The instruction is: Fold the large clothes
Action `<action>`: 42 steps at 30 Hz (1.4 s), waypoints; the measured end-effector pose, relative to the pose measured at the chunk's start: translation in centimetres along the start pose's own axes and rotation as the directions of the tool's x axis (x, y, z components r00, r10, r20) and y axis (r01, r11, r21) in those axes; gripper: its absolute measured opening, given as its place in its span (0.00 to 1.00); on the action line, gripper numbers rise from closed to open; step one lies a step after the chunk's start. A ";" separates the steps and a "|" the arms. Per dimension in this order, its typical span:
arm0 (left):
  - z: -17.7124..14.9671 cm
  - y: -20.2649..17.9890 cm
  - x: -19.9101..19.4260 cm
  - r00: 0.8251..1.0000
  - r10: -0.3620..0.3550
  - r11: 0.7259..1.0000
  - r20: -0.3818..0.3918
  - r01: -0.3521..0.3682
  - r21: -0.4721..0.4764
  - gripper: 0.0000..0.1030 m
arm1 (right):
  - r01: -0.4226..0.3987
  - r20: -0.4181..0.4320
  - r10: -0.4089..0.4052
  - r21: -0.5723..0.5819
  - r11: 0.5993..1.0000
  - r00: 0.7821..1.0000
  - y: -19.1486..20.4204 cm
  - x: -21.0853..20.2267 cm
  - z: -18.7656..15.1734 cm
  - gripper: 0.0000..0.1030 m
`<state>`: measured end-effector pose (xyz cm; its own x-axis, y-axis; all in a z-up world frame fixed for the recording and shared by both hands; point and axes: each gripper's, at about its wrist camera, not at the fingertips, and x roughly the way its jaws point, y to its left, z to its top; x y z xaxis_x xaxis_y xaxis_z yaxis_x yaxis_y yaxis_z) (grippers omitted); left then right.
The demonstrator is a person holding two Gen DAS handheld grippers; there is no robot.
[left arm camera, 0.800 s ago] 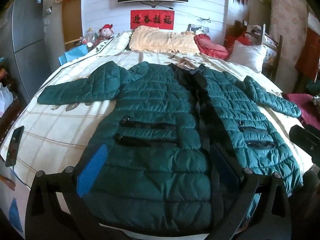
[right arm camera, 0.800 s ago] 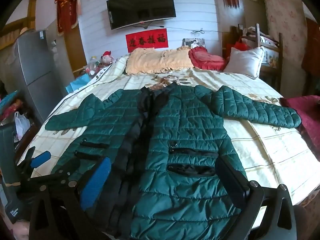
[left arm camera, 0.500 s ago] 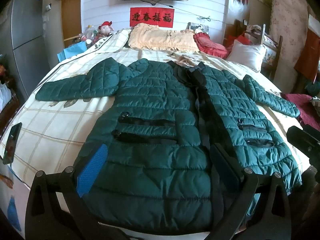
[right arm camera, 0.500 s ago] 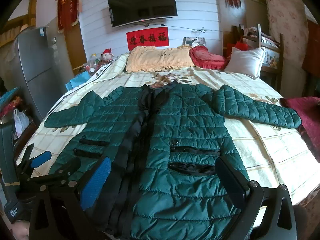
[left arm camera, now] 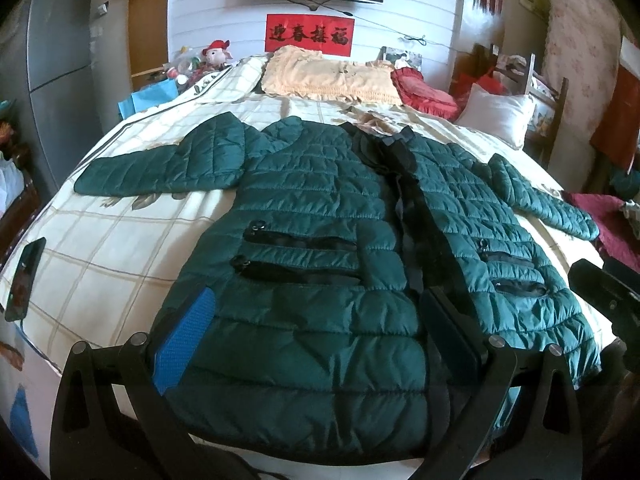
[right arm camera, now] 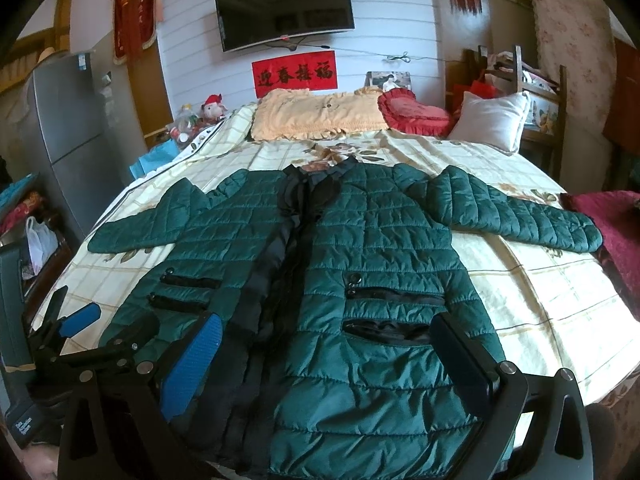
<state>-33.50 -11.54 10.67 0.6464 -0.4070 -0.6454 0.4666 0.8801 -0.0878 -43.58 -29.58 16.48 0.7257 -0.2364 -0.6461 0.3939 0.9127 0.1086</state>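
Phone (left arm camera: 24, 279) left of jacket (left arm camera: 320, 240)

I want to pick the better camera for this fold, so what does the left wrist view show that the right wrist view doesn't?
Only the left wrist view shows the dark phone lying at the bed's left edge. Only the right wrist view shows the white plastic bag beside the bed. Both show the green quilted jacket spread flat with sleeves out, the wall TV, and open, empty grippers.
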 end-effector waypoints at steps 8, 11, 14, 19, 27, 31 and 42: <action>0.0 0.3 -0.1 1.000 0.001 1.000 0.001 -0.001 -0.012 0.99 | -0.001 -0.014 0.001 0.005 1.000 1.000 0.1 0.2 -0.1 1.00; -0.1 0.3 -0.1 1.000 0.003 1.000 0.001 -0.003 -0.010 0.99 | 0.000 -0.022 0.000 0.004 1.000 1.000 0.1 0.3 -0.1 1.00; -0.1 0.3 -0.1 1.000 0.001 1.000 0.000 -0.001 -0.011 0.99 | -0.003 -0.031 0.003 0.008 1.000 1.000 0.0 0.4 -0.1 1.00; -0.1 0.3 -0.1 1.000 0.000 1.000 -0.003 0.000 -0.015 0.99 | 0.002 -0.010 -0.002 -0.002 1.000 1.000 0.1 0.4 -0.2 1.00; -0.1 0.3 0.0 1.000 0.001 1.000 -0.004 -0.001 -0.014 1.00 | -0.005 -0.030 0.005 0.012 1.000 1.000 -0.1 0.8 -0.2 1.00; -0.2 0.3 0.0 1.000 0.000 1.000 -0.005 0.000 -0.016 0.99 | -0.004 -0.045 0.005 0.012 1.000 0.999 -0.1 0.9 -0.2 1.00; -0.7 0.5 0.0 1.000 -0.012 0.999 -0.003 0.012 -0.051 0.99 | -0.011 -0.050 0.011 0.013 1.000 0.999 0.1 1.2 -0.1 1.00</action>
<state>-33.65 -10.97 10.11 0.6386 -0.4171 -0.6468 0.4433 0.8863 -0.1339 -42.68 -29.75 15.65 0.7010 -0.2093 -0.6818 0.3934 0.9109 0.1249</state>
